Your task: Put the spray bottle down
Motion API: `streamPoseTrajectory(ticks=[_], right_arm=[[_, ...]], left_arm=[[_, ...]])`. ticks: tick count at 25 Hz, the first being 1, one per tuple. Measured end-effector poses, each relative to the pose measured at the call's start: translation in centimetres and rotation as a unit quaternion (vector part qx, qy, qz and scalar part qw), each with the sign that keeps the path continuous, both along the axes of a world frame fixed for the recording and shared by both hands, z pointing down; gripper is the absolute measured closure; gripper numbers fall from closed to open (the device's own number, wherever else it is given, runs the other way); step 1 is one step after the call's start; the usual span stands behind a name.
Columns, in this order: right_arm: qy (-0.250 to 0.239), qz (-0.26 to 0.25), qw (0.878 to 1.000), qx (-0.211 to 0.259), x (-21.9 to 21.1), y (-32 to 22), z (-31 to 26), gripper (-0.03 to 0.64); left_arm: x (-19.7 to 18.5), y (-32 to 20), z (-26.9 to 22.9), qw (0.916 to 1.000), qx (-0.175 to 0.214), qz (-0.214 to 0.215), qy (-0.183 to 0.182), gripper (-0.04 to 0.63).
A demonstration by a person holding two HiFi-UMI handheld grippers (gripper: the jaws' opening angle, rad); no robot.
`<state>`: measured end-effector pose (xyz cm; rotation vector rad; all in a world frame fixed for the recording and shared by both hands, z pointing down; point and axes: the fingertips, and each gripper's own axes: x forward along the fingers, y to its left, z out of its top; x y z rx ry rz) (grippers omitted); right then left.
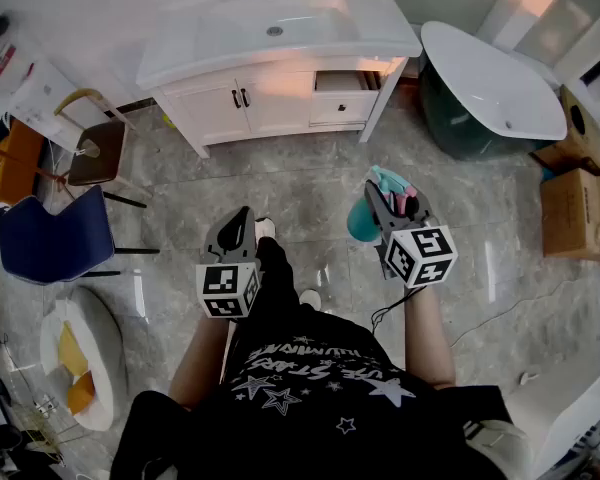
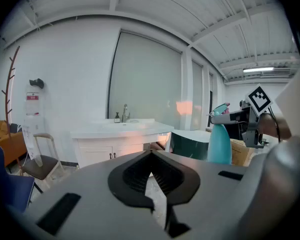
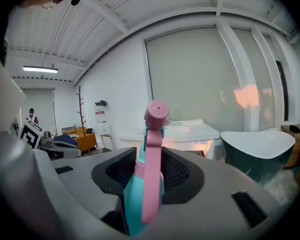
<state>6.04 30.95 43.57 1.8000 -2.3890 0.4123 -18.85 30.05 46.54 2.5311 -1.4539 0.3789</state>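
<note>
A teal spray bottle (image 1: 363, 219) with a pink trigger and nozzle is held in the air over the tiled floor, in front of the person's right side. My right gripper (image 1: 385, 204) is shut on it. In the right gripper view the spray bottle (image 3: 149, 184) stands upright between the black pads (image 3: 182, 176), its pink nozzle pointing away from the camera. My left gripper (image 1: 237, 228) hangs level beside it on the left, shut and holding nothing. In the left gripper view the left gripper (image 2: 150, 157) shows its pads meeting at the tip, and the spray bottle (image 2: 219, 144) appears at the right.
A white vanity (image 1: 375, 38) with a sink and faucet stands ahead, one drawer (image 1: 345, 81) pulled open. A dark green tub (image 1: 460, 123) sits at the right, with cardboard boxes (image 1: 580, 208) past it. Two chairs (image 1: 55, 238) and a white fixture (image 1: 105, 353) stand at the left.
</note>
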Motion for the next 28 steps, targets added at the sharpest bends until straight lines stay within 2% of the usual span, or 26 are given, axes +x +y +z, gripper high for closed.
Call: streamPoseTrajectory(ticks=[9, 15, 21, 28], right_arm=[[0.001, 0.006, 1.0, -0.009, 0.8, -0.2, 0.9, 0.46], [0.006, 0.016, 1.0, -0.006, 1.3, -3.3, 0.6, 0.46], [-0.01, 0.041, 0.999, -0.007, 2.2, -10.9, 0.6, 0.46], [0.001, 0.088, 0.996, -0.02, 3.6, -23.6, 0.5, 0.46]], left_arm=[[0.6, -0.6, 0.8, 0.9999, -0.01, 0.008, -0.005, 0.58], [0.2, -3.4, 1.5, 0.9998, -0.016, 0.01, -0.005, 0.58], [-0.6, -11.3, 1.5, 0.9998, -0.016, 0.008, 0.001, 0.58], [-0.3, -25.2, 2.1, 0.9989, -0.027, 0.038, 0.001, 0.58]])
